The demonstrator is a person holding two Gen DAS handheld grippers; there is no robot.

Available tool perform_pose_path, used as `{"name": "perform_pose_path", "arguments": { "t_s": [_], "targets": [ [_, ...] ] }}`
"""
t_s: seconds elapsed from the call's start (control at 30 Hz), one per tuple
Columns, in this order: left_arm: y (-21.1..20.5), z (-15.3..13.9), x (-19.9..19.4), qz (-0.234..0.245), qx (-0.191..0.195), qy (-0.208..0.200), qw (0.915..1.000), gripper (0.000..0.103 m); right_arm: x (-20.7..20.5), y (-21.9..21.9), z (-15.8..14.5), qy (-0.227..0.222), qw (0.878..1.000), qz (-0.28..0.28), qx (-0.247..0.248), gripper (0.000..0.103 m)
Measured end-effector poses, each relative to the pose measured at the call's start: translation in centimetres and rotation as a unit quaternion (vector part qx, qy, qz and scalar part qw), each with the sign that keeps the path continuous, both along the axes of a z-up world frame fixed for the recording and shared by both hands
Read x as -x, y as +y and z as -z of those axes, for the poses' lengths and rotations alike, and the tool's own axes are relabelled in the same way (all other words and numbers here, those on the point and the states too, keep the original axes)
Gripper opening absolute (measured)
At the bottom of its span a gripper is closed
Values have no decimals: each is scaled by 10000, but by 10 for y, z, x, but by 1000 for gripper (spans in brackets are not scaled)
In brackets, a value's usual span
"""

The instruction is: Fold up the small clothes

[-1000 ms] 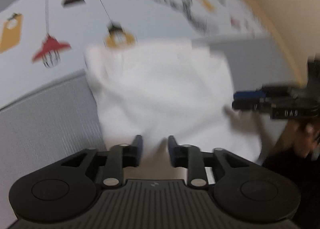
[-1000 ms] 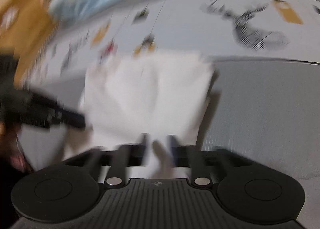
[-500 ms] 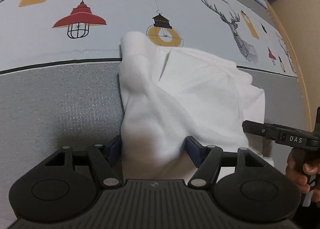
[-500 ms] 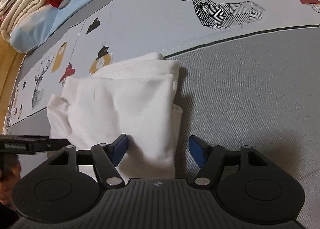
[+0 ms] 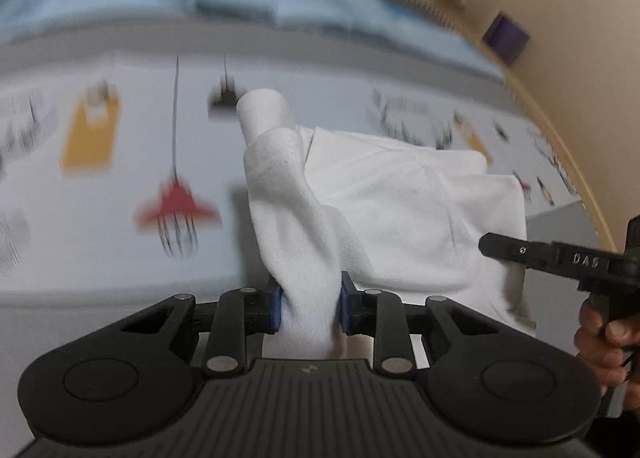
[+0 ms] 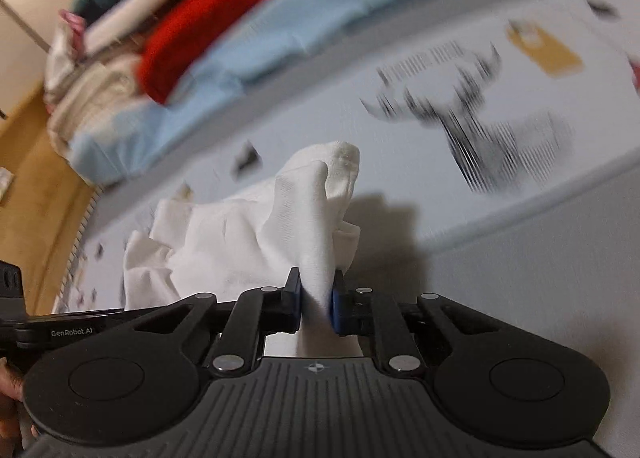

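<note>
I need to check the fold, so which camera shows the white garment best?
The left wrist view: the white garment lies spread wide and fairly sharp, one edge between the closing jaws of the left gripper. The right wrist view shows it bunched and narrower, pinched by the right gripper, also closing.

One white garment [image 5: 400, 198]; two grippers [image 5: 308, 308].

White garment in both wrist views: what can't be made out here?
- White garment: its type; bunched folds hide its shape in both views.
- Its near edge: behind the left gripper and right gripper, both closing on cloth.
- Bedsheet prints: motion-blurred.
- Far pile: blurred.
</note>
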State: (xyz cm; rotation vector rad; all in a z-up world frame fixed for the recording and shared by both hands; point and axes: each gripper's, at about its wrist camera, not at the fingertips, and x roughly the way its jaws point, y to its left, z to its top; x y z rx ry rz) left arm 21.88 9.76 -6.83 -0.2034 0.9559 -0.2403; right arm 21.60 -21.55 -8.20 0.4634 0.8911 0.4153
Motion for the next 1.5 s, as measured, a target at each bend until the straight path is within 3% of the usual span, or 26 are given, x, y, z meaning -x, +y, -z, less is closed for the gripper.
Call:
{"name": "perform_pose_path", "arguments": {
  "t_s": [0.13,0.2,0.23,0.3,0.37,0.47,0.6,0.67,0.7,0.73,0.8,0.87,0.97,1.03,1.1,1.23,1.37,1.5],
  "targets": [
    [11,-21,-4,-217,-15,-718,9972,30,-13,14,-22,-764,9970,36,-95,15],
    [18,-23,-10,-583,-58,-911,9941,40,-21,17,-29,-1041,9945,107,-47,18],
    [23,-23,-13,-849,-93,-998,9913,40,-26,19,-31,-1150,9929,272,116,23],
    [34,-20,-15,-1080,45,-951,9896,40,-35,18,-29,-1179,9883,738,620,52],
    [39,-13,-17,-1082,109,-671,9918,40,-41,9,-24,-985,9895,866,601,51],
    [32,-5,-17,-758,45,-397,9963,39,-46,9,-14,-600,9969,333,387,51],
    [24,26,-17,-421,47,302,9986,39,-48,28,6,-167,9963,-212,815,48],
    [13,56,-23,-233,-496,752,9957,44,-52,36,26,360,9904,-328,1295,36],
    [6,64,-19,-86,-828,784,9934,51,-54,36,39,703,9870,-351,1405,36],
    [1,68,-17,3,-981,791,9920,51,-55,34,49,970,9859,-339,1324,36],
    [0,67,-15,-72,-991,784,9920,51,-56,29,52,1061,9874,-225,1150,36],
    [0,62,-12,-167,-982,749,9922,51,-56,30,46,971,9873,-244,1232,37],
    [-6,48,0,-320,-1267,550,9899,53,-48,30,35,840,9871,-127,1355,40],
    [-12,35,14,-462,-1423,356,9881,62,-36,30,19,524,9870,-25,1518,43],
    [-19,21,27,-550,-1561,266,9859,73,-22,30,1,131,9858,-18,1676,56],
    [-24,-18,55,-808,-1518,-65,9851,76,11,24,-42,-442,9809,271,1873,84],
    [-39,-58,99,-897,-1532,-582,9824,82,56,10,-76,-867,9798,512,1727,91],
    [-56,-85,153,-1106,-1633,-1245,9724,85,110,4,-94,-1320,9728,463,1844,99]
  ]
}}
